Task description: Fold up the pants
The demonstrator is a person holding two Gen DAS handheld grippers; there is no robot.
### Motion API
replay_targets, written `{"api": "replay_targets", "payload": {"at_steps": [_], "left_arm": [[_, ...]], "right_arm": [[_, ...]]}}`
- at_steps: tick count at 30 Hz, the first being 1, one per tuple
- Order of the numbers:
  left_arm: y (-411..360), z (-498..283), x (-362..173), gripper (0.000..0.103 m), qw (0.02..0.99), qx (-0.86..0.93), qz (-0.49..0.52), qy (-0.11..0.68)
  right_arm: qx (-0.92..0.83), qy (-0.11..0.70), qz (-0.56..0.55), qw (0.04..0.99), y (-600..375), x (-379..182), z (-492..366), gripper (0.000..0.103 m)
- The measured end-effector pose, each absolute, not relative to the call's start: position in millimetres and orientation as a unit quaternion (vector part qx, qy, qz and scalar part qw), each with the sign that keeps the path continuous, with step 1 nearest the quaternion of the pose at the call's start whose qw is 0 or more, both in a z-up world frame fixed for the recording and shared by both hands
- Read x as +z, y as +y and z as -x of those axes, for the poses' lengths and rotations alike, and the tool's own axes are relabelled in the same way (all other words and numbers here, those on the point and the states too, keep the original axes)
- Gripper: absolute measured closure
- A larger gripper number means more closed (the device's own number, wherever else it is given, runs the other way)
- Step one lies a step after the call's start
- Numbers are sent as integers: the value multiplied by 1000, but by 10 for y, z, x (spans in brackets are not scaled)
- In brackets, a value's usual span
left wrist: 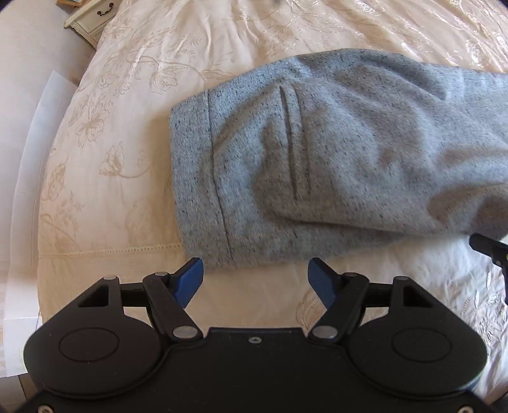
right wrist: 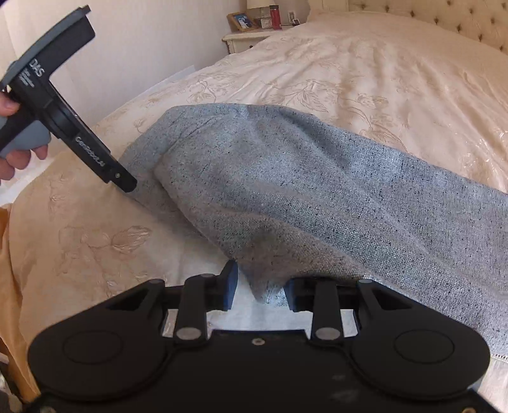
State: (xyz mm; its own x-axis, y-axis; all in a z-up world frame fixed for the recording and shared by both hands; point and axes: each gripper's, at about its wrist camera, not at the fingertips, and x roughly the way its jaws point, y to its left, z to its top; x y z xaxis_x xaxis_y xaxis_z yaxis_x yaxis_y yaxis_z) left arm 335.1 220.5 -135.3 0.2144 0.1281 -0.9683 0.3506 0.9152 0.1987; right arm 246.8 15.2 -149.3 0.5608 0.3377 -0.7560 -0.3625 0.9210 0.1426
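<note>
Left tool (left wrist: pixel 255 274) spread, just off the waistband edge of the pants (left wrist: pixel 333 159) lying on the bed (left wrist: pixel 111 159). Right tool (right wrist: pixel 258 287) half-open around a fabric corner, not clamped. Close fully before lifting; grab both layers.

We count one pair of grey pants (left wrist: pixel 333 152), one bed (right wrist: pixel 381 73), one nightstand (right wrist: pixel 244 39), one picture frame (right wrist: pixel 243 21), one red bottle (right wrist: pixel 275 16), and two grippers: left gripper (left wrist: pixel 255 279) and right gripper (right wrist: pixel 259 290).
</note>
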Motion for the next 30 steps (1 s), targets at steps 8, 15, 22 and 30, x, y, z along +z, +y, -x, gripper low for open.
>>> {"api": "replay_targets", "payload": {"at_steps": [8,15,22,30], "left_arm": [[2190,-2653,-1306,28,748,-94,-167,635],[2153,-2410,-1405,28,736,-106,-182,643],[2150,-2406,-1319,28,756,-110,-211,610],[1950,-2997,-1093,28,808,-125,-185,545]], "right_arm": [[281,460,-117,834,-157,-1144,-2485,98],[318,513,-106,790,-52,-1286,-2382,97],[268,566,-137,768,-143,-1548,-2324,95],[255,544,-168,782,-127,-1359,-1941,91]]}}
